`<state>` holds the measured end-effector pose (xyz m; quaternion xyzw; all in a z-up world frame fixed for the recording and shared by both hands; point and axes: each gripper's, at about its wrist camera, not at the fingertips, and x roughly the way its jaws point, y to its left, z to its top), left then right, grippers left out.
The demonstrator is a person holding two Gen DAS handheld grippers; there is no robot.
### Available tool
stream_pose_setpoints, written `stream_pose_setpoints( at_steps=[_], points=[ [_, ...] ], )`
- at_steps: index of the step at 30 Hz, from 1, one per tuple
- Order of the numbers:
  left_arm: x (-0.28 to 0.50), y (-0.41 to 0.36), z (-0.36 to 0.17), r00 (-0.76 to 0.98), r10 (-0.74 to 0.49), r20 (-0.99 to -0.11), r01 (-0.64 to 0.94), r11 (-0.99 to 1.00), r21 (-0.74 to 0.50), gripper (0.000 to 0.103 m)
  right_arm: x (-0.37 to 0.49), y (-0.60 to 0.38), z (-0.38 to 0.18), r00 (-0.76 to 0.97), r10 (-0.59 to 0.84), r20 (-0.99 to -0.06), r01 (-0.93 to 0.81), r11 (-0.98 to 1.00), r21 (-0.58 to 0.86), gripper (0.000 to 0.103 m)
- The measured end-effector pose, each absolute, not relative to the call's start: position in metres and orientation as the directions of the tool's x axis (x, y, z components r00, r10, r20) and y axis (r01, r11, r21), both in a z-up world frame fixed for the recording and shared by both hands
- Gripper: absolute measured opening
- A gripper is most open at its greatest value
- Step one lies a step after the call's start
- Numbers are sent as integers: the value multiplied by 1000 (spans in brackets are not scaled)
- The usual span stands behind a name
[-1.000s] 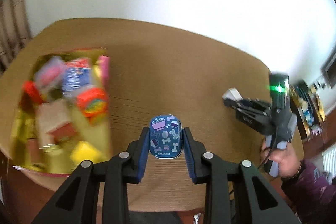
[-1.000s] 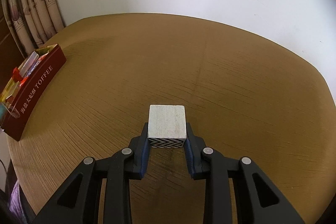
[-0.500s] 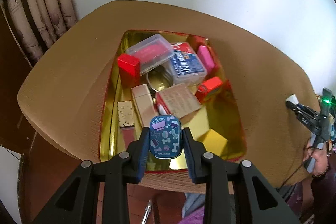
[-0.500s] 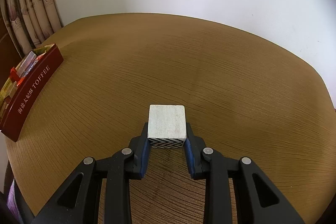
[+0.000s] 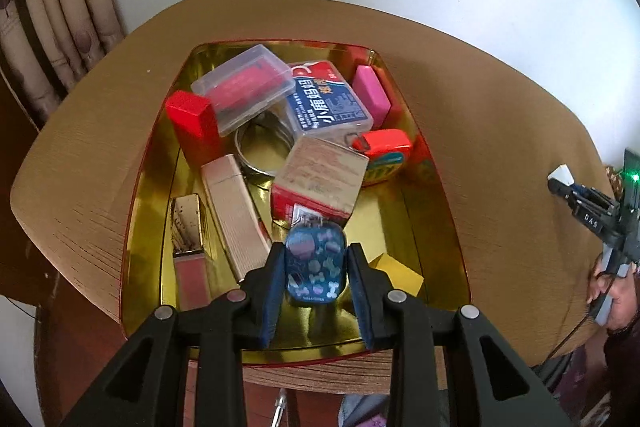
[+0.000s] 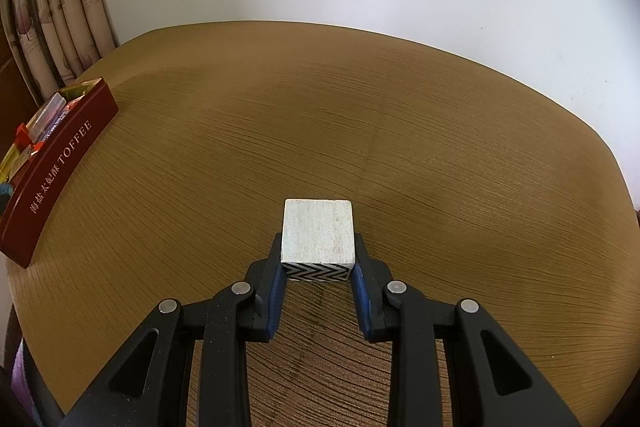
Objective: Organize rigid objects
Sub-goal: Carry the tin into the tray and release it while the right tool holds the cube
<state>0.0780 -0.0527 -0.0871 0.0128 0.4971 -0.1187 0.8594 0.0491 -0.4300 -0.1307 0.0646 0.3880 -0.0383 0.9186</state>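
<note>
- We hold the left gripper (image 5: pixel 316 269) over the near end of the gold-lined tin (image 5: pixel 436 211), which sits at the left end of the surface (image 5: pixel 500 131); its jaws pinch a small blue tin (image 5: pixel 315 265) patterned with bones and bowls.
- A second ago that view showed bare surface ahead with the tin blurred off to one side; half a second ago the tin lay centred, and now it fills more of the view, its contents sharper and closer.
- Inside the tin lie a clear plastic case (image 5: pixel 244 85), a red block (image 5: pixel 192 119), a blue-labelled box (image 5: pixel 328 103), a pink block (image 5: pixel 372 95), an orange tape measure (image 5: pixel 386 147) and a yellow block (image 5: pixel 396 277).
- The right gripper (image 6: pixel 318 261) has its jaws clamped on a pale wooden cube (image 6: pixel 318 231) with a chevron-striped near face, above the near middle of the surface; across all three moments that view barely changes.
- In the left view the right gripper and its hand (image 5: pixel 618 301) appear past the surface's right edge.
</note>
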Motion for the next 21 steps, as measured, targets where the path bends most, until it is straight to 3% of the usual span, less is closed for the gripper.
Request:
stream_pose_setpoints(
  at_steps=[10, 17, 21],
  points=[
    [50, -31, -59, 584, -75, -808, 92, 995, -26, 40, 51, -423, -130, 686, -40, -726, 119, 991, 58, 27],
    [30, -16, -47, 683, 12, -731, 29, 999, 44, 45, 41, -379, -99, 702, 97, -706, 20, 988, 155, 27],
    [33, -12, -54, 660, -31, -750, 50, 999, 3, 45, 38, -331, -66, 711, 233, -664, -102, 968, 230, 27]
  ],
)
